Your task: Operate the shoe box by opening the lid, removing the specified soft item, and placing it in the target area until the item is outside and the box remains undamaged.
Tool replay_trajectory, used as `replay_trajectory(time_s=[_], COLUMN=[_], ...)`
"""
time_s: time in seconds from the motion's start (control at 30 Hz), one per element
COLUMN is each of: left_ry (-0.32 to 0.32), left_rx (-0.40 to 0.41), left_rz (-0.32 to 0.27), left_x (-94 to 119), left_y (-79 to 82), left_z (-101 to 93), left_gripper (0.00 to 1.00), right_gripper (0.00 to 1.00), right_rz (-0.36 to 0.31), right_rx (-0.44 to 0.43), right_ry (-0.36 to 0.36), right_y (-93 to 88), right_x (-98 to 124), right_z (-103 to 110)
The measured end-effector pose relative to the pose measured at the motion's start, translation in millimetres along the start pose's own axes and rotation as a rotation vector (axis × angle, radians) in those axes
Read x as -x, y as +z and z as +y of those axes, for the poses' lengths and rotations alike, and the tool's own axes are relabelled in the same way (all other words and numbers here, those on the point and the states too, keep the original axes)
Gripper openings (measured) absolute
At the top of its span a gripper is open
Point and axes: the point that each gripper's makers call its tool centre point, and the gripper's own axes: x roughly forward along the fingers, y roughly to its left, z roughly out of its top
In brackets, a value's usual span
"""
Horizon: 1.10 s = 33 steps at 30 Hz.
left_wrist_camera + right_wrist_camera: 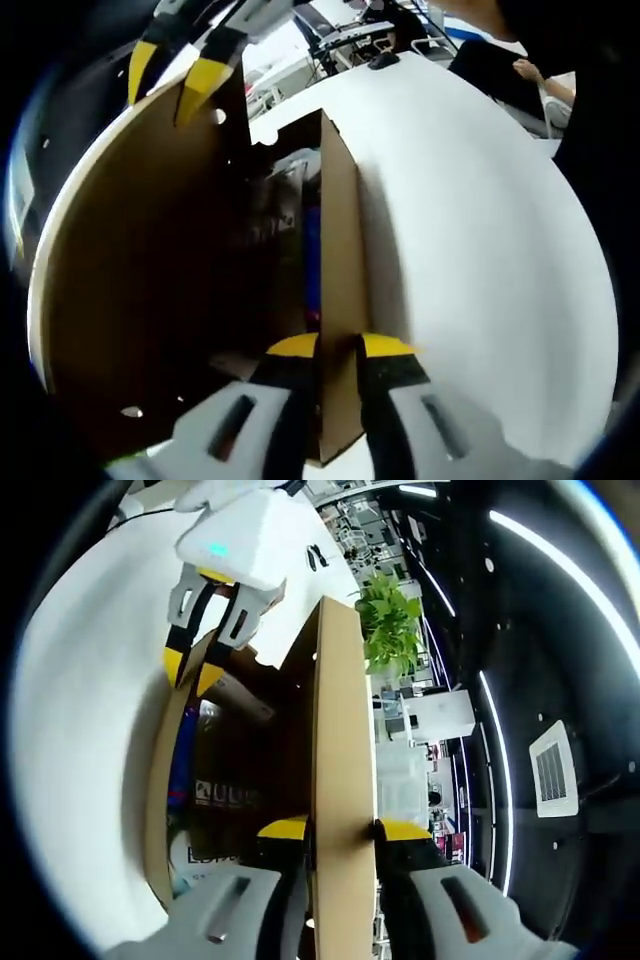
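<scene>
Left gripper (pixel 340 347) pinches a side wall of the open box (pixel 340 250), which sits on the white table (pixel 470 230). Right gripper (pixel 342 829) pinches the raised lid (pixel 344 720) by its edge. Inside the box, dark and blue contents (pixel 183 765) show, too dim to identify.

One shoe box (pixel 340 300), two tools, one plant (pixel 392 620).
</scene>
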Motion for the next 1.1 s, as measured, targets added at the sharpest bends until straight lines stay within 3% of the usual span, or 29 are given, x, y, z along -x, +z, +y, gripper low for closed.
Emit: replay_trajectory(time_s=[0.23, 0.3, 0.8, 0.9, 1.1], left_ry=[-0.02, -0.054, -0.168, -0.193, -0.213], left_rx=[0.006, -0.048, -0.048, -0.047, 0.032], left_rz=[0.002, 0.022, 0.054, 0.037, -0.042], left_x=[0.1, 1.3, -6.5, -6.6, -6.6], left_y=[-0.1, -2.7, -1.4, -2.0, 0.3], left_z=[-1.0, -2.3, -2.5, -2.0, -3.7], left_gripper=[0.12, 0.11, 0.08, 0.07, 0.05], right_gripper=[0.24, 0.24, 0.23, 0.23, 0.23], right_rz=[0.0, 0.001, 0.007, 0.008, 0.019], right_rx=[0.001, 0.001, -0.012, -0.016, -0.016], right_ry=[-0.002, -0.002, -0.018, -0.017, -0.02], right_y=[0.1, -0.2, -0.3, -0.8, -1.6], right_x=[0.0, -0.3, -2.6, -2.8, -4.0], right_z=[-0.6, -0.9, -4.2, -4.5, -6.2])
